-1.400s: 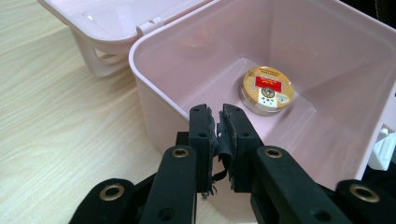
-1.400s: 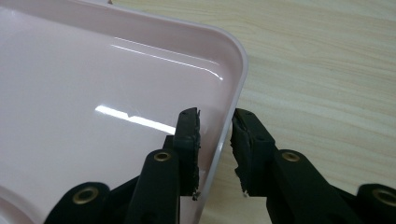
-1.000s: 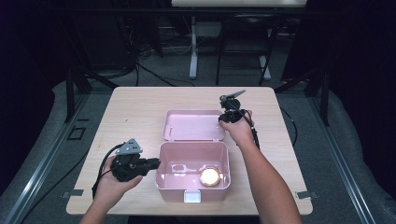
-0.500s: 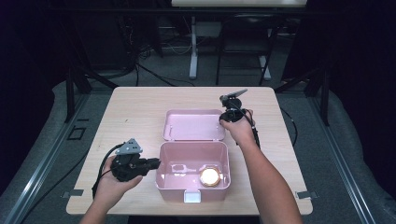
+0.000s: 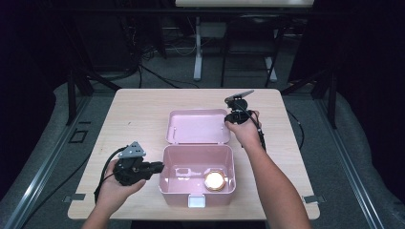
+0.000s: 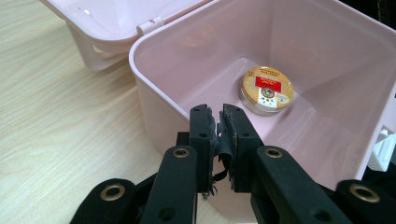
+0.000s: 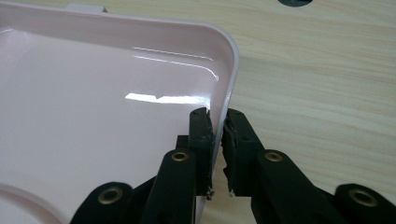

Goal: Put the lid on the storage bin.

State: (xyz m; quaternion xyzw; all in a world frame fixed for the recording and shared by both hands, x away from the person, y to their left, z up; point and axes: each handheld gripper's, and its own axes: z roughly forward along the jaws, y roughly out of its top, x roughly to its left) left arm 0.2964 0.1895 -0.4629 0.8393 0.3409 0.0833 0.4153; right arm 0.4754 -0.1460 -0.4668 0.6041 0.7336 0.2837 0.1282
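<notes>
Wooden table [image 5: 138,114] — open pink box [image 5: 197,187] holds a round gold tin [image 5: 214,180].

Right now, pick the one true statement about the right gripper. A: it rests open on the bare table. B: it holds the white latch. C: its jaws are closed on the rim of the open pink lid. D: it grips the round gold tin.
C: in the right gripper view the right gripper has its jaws on either side of the lid rim, pinching it; the gold tin lies in the box.

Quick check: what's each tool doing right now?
Left tool: closed on the box wall.
Right tool: jaws just closing, clamped on the lid edge.
</notes>
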